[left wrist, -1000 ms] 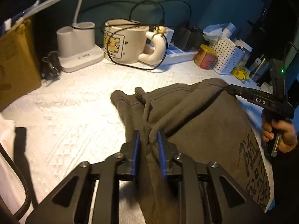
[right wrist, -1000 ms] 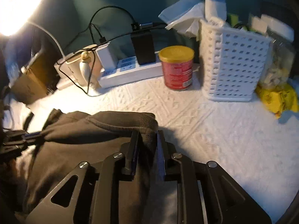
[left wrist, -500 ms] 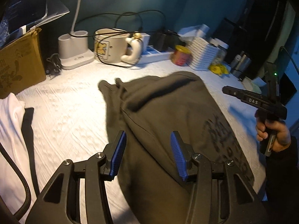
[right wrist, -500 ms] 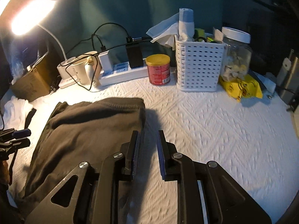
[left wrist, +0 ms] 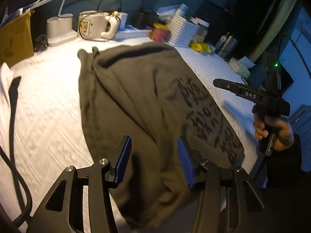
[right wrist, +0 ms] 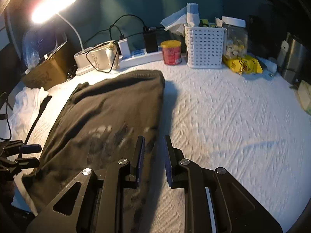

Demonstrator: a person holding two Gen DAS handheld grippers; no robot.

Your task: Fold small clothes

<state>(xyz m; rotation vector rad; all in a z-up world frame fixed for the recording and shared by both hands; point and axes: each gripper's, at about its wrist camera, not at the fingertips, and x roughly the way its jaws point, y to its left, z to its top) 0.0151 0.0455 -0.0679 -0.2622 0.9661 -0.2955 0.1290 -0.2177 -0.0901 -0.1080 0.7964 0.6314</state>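
A dark olive garment (left wrist: pixel 136 97) with a black print lies spread flat on the white textured table cover (left wrist: pixel 48 116). My left gripper (left wrist: pixel 153 138) hovers open over the garment's near end, with nothing pinched between its blue pads. My right gripper (right wrist: pixel 154 137) hangs over the garment's (right wrist: pixel 116 101) right edge, jaws only a narrow gap apart and nothing between them. The left wrist view shows the right gripper (left wrist: pixel 219 82) side-on, held by a hand (left wrist: pixel 272 128) clear of the cloth. The left gripper (right wrist: pixel 29 154) shows at the left edge of the right wrist view.
Along the back stand a lamp base (left wrist: pixel 60 29), a cream mug (left wrist: pixel 93 25), a power strip (right wrist: pixel 143 55), a red can (right wrist: pixel 172 52) and a white basket (right wrist: pixel 204 46). A cardboard box (left wrist: pixel 15 38) and a white garment (right wrist: pixel 27 104) sit left. A yellow packet (right wrist: pixel 243 64) lies right.
Both grippers let go of the garment's far edge and drew back toward the near side. The left jaws spread wide. The garment now lies flat.
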